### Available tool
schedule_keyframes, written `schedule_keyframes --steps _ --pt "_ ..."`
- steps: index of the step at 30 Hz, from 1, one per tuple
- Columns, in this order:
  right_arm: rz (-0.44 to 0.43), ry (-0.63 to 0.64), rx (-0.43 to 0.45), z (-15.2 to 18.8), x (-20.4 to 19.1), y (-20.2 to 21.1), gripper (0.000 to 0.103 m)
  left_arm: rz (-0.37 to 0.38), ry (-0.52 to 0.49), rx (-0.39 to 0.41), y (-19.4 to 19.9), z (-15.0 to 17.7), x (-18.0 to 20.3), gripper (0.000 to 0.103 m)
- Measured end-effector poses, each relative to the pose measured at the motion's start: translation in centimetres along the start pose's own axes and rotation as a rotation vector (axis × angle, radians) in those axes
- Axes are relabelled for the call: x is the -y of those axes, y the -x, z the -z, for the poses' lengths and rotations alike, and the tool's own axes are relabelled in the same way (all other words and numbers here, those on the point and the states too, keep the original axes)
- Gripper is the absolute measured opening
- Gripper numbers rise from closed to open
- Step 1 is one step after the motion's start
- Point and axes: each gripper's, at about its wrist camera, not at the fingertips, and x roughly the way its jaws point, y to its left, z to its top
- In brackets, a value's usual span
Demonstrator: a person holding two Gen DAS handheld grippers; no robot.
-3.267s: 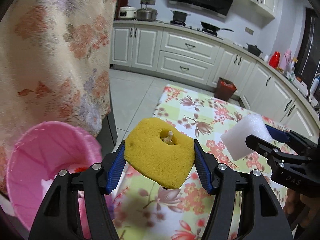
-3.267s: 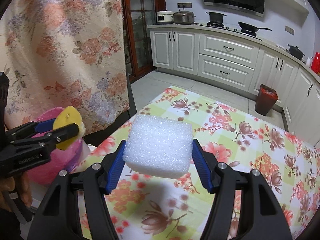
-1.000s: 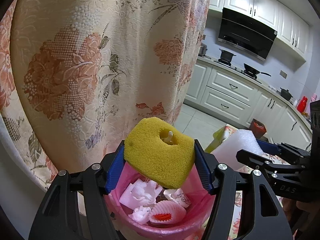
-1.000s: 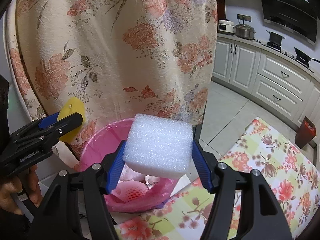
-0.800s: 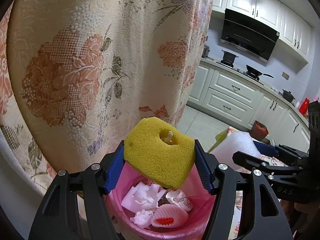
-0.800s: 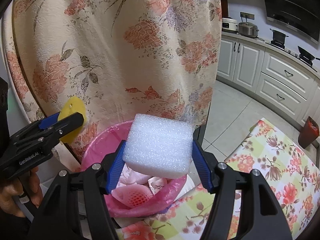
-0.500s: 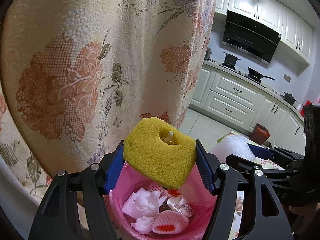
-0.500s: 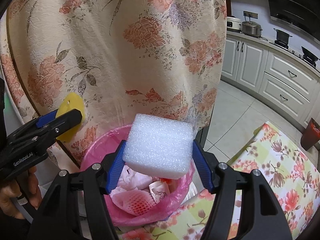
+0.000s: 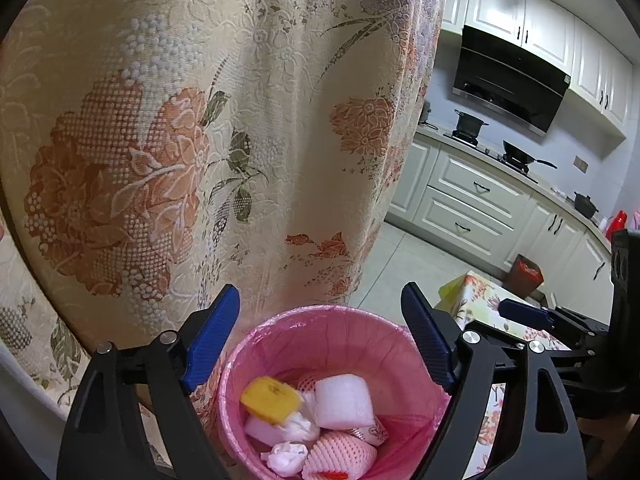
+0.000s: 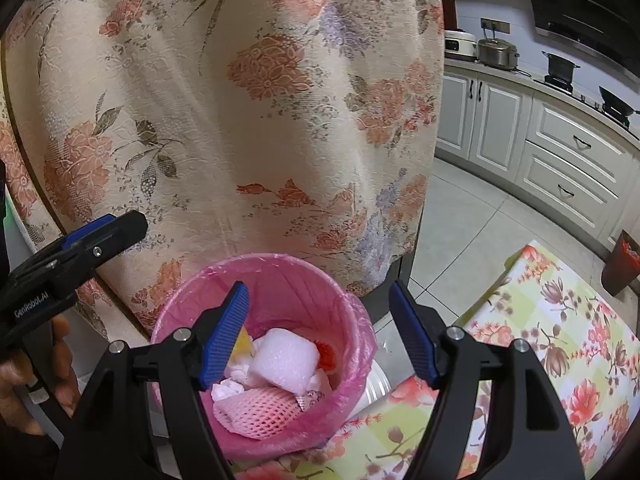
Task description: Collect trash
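Observation:
A pink-lined bin (image 9: 320, 322) (image 10: 276, 270) stands below both grippers. Inside it lie the yellow sponge (image 9: 270, 400), partly hidden in the right wrist view (image 10: 242, 344), and the white foam block (image 9: 344, 400) (image 10: 286, 362), on top of crumpled paper and pink fruit netting (image 10: 256, 412). My left gripper (image 9: 320, 344) hangs over the bin, its jaws opening with nothing between them. Over the bin as well, my right gripper (image 10: 318, 336) has its jaws opening and holds nothing. Each gripper also shows at the edge of the other's view: the right one (image 9: 520, 314), the left one (image 10: 102, 226).
A floral curtain (image 9: 200, 140) hangs right behind the bin. The table with a flowered cloth (image 10: 540, 340) lies to the right. White kitchen cabinets (image 9: 472, 200) and a dark red floor bin (image 9: 522, 274) stand farther back. A person's hand (image 10: 24, 376) grips the left tool.
Both grippers opened and let go. The yellow sponge and the white foam block dropped from the jaws into the pink bin.

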Motion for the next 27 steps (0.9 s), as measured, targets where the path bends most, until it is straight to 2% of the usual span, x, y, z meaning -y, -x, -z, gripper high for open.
schedule_keyframes --steps 8,15,17,19,27 --pt "0.037 -0.011 -0.002 3.1 0.7 2.0 0.076 -0.004 0.007 -0.039 1.4 2.0 -0.4 0.083" --pt "0.048 -0.004 -0.007 6.0 0.1 3.6 0.077 -0.01 0.01 -0.096 3.7 4.7 -0.6 0.084" --pt "0.045 0.0 -0.008 6.9 -0.3 4.1 0.08 -0.006 0.01 -0.108 4.4 5.5 -0.6 0.084" --pt "0.045 0.004 -0.005 7.8 -0.6 4.6 0.083 -0.007 0.006 -0.116 5.2 6.2 -0.6 0.089" --pt "0.053 0.011 0.007 9.9 -1.1 6.3 0.084 -0.025 -0.001 -0.155 7.0 8.5 -0.8 0.089"
